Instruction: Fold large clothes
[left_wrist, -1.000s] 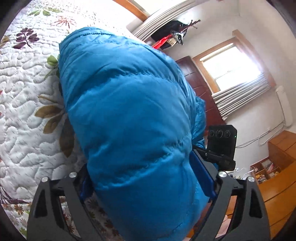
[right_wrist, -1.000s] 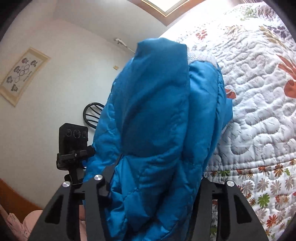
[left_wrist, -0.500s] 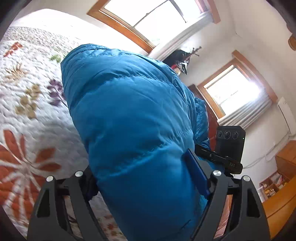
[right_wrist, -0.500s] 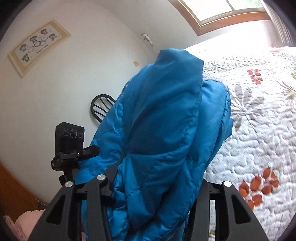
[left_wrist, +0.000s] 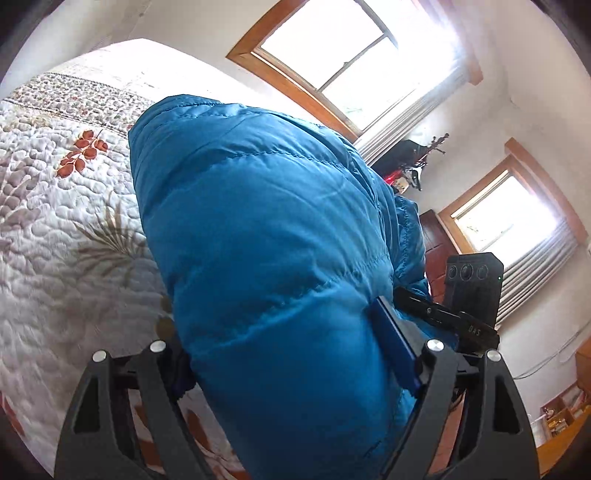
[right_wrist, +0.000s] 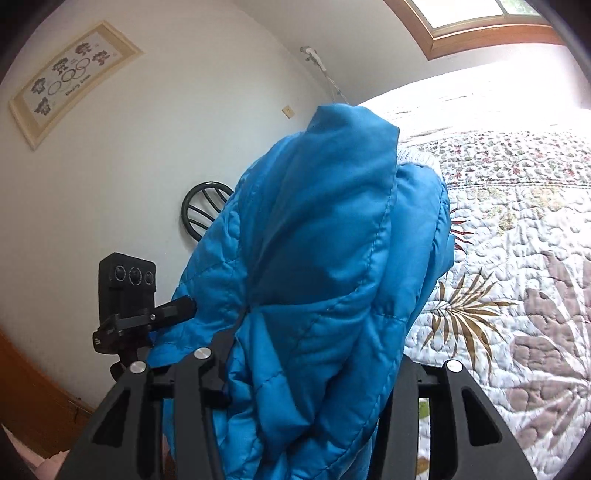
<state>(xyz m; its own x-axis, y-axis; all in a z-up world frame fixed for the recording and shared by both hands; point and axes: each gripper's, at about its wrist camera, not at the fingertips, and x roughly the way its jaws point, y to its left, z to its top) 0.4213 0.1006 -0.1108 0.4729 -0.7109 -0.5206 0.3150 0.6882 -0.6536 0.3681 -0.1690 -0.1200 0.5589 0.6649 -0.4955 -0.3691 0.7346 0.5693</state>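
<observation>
Slightly shiny blue quilted puffer jacket, stitched white floral cotton bedspread, matt black plastic gripper arms.

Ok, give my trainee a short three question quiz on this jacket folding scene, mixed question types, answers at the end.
1. True or false: the blue jacket lies flat on the quilt.
2. What does the right gripper hold?
   A. a pillow
   B. the jacket
   C. nothing
3. What hangs on the wall in the right wrist view?

Key:
1. False; the left gripper and the right one hold it bunched up.
2. B
3. A framed picture.
</observation>
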